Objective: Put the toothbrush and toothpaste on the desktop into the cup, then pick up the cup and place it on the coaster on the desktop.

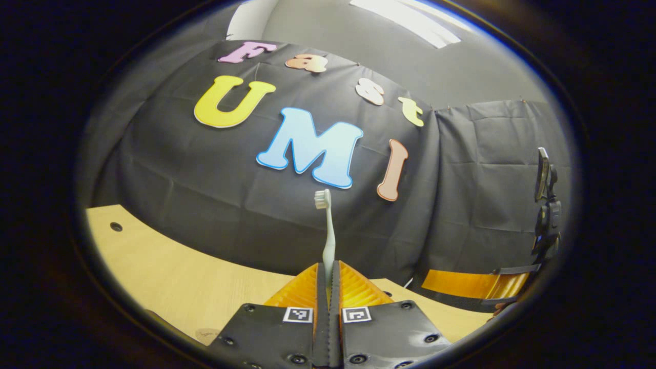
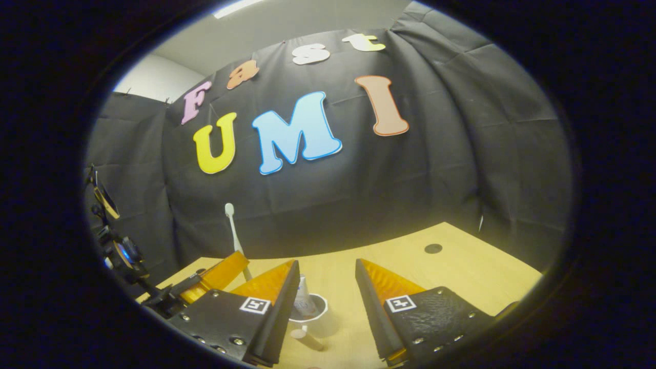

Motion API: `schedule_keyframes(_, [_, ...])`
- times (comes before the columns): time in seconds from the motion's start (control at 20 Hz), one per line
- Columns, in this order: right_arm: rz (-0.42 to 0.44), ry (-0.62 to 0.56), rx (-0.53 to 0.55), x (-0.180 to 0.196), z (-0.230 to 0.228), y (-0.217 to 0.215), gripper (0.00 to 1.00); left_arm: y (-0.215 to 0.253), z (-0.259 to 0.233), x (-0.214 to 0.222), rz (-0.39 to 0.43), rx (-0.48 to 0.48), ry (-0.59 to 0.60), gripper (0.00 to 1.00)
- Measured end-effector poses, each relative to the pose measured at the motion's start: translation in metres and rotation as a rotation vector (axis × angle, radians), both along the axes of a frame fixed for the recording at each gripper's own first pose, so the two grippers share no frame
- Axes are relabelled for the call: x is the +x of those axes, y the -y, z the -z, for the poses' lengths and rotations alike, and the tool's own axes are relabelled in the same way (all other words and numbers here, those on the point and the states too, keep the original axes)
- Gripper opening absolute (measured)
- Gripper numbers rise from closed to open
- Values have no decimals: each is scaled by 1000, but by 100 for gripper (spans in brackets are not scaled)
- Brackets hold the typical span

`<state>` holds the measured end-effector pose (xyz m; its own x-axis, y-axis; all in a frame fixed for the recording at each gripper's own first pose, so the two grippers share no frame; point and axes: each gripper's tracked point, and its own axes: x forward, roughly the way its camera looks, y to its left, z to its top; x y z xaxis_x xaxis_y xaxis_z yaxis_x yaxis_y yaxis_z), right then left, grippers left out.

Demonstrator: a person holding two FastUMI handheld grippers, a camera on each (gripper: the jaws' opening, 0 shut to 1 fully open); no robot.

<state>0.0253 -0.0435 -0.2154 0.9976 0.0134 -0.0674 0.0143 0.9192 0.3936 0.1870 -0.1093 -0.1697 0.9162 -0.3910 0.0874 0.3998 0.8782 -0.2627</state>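
Note:
My left gripper is shut on the handle of a pale toothbrush, which stands upright above the wooden desktop, bristles at the top. In the right gripper view, the same toothbrush rises from the left gripper just left of my right gripper. The right gripper is open with nothing between its fingers. Below and just past its left finger stands a white cup with the toothpaste tube upright inside it.
A small pale peg-like thing lies on the desktop in front of the cup. A dark hole marks the desktop's far right. A camera mount stands at the left, and the black cloth wall rises behind the desk.

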Motion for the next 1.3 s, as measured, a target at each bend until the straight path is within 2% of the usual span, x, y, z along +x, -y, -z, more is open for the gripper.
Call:
schedule_keyframes(0.5, [-32, -56, 47, -7, 16, -1, 67, 22, 32, 11, 1, -17, -3, 7])
schedule_keyframes(0.75, [-47, -59, 52, -5, 15, -4, 67, 25, 31, 5, -11, 28, 48, 6])
schedule_keyframes(0.9, [-54, -64, 58, -6, 17, -5, 67, 31, 31, -2, -18, 60, 100, 10])
schedule_keyframes(1.0, [-56, -66, 54, -7, 17, -5, 67, 39, 32, -4, -2, 71, 105, 17])
schedule_keyframes(1.05, [-58, -66, 55, -8, 17, -7, 68, 40, 33, -4, 1, 77, 105, 24])
schedule_keyframes(1.1, [-62, -66, 57, -8, 17, -9, 68, 42, 32, -5, 6, 78, 104, 25])
schedule_keyframes(1.15, [-65, -66, 57, -9, 16, -9, 68, 40, 31, -5, 5, 78, 103, 30])
schedule_keyframes(1.2, [-66, -67, 58, -9, 15, -9, 68, 40, 32, -5, 3, 75, 100, 40])
schedule_keyframes(1.25, [-69, -67, 59, -9, 16, -10, 68, 38, 33, -5, 2, 76, 93, 27])
schedule_keyframes(1.3, [-72, -71, 61, -9, 17, -12, 68, 37, 33, -7, 4, 80, 88, 32])
